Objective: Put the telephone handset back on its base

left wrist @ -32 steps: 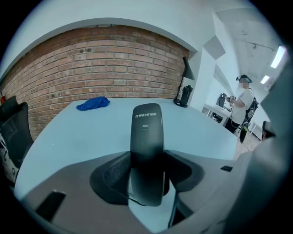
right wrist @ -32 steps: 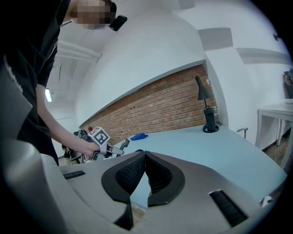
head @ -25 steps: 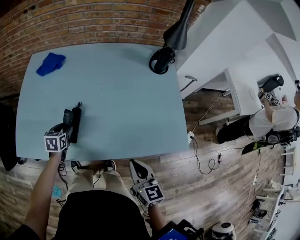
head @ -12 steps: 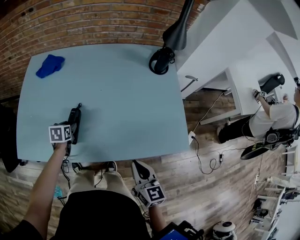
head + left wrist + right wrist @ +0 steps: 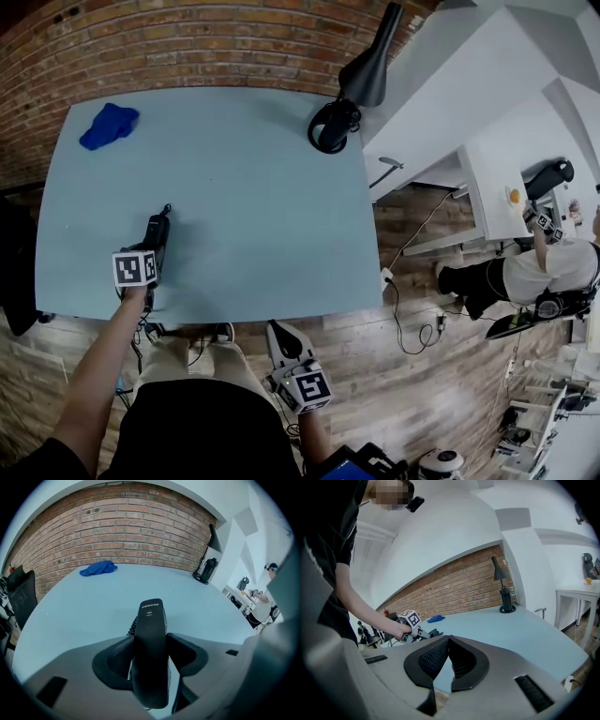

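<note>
The black telephone handset (image 5: 156, 232) lies lengthwise near the front left edge of the pale blue table (image 5: 253, 187). My left gripper (image 5: 150, 251) is shut on it, and its marker cube sits just behind. In the left gripper view the handset (image 5: 151, 639) points away from me, with both pads pressed against its sides and a coiled cord (image 5: 132, 625) at its left. The base is hidden under the handset and gripper. My right gripper (image 5: 277, 334) hangs off the table in front of my lap; its jaws (image 5: 448, 641) are shut on nothing.
A blue cloth (image 5: 108, 125) lies at the far left corner. A black desk lamp (image 5: 337, 122) stands at the far right corner. A white desk (image 5: 487, 178) and a seated person (image 5: 548, 267) are to the right. Cables run across the wooden floor (image 5: 412, 319).
My left gripper has shifted slightly right and forward with the handset. The dark block that showed to the left of the handset is now covered. The right gripper has stayed put.
</note>
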Tool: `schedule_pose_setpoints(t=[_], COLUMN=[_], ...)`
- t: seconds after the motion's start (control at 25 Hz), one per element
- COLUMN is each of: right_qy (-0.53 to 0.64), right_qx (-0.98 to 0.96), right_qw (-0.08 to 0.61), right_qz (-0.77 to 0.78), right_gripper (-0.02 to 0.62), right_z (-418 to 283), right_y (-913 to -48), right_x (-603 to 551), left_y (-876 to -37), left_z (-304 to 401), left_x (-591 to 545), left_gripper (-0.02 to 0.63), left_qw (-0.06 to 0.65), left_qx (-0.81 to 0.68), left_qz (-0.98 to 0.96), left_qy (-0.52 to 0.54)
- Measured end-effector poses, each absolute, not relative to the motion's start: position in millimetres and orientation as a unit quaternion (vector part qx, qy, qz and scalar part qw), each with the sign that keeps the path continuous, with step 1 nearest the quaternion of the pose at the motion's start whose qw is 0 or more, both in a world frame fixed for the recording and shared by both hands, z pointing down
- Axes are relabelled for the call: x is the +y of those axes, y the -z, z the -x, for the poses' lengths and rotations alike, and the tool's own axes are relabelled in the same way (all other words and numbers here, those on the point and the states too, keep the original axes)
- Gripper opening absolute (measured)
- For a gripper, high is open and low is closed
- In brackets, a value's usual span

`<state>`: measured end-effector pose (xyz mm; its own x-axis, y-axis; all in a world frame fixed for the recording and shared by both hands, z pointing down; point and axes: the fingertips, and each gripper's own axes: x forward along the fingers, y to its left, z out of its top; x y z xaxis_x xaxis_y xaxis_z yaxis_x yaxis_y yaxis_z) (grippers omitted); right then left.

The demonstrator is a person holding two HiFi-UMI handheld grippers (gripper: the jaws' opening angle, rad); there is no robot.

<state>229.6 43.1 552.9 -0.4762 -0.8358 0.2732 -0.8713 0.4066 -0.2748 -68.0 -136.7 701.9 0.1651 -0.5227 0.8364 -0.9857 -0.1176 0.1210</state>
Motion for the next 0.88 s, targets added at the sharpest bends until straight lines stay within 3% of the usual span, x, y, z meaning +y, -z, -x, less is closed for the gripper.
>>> schedule_pose_setpoints(t=[0.2,0.28,0.64,0.88], right_qy=[-0.188,-0.188,-0.194,-0.221], right_qx=[-0.845,-0.848,-0.874,-0.892], right_qw=[0.047,0.049,0.076,0.095], right_qz=[-0.499,-0.492,-0.439,-0.382], right_gripper=[0.018,0.018,0.018,0.018], right_z=[-218,-211,-160,-87], right_y=[-552,-551,-558,-565], right_x=[41,41,32,3], left_y=[-700,-700,-690,-659], left_z=[59,57,75,116], left_x=[-135,-129,-56,-20], left_gripper=[0.266,0.299,0.298,0.175], left_qw=[0.333,0.323,0.311,0.273], left_qx=[-0.556,-0.539,-0.467,-0.477], left_qz=[-0.686,-0.707,-0.785,-0.809], left_qy=[-0.330,-0.323,-0.263,-0.207])
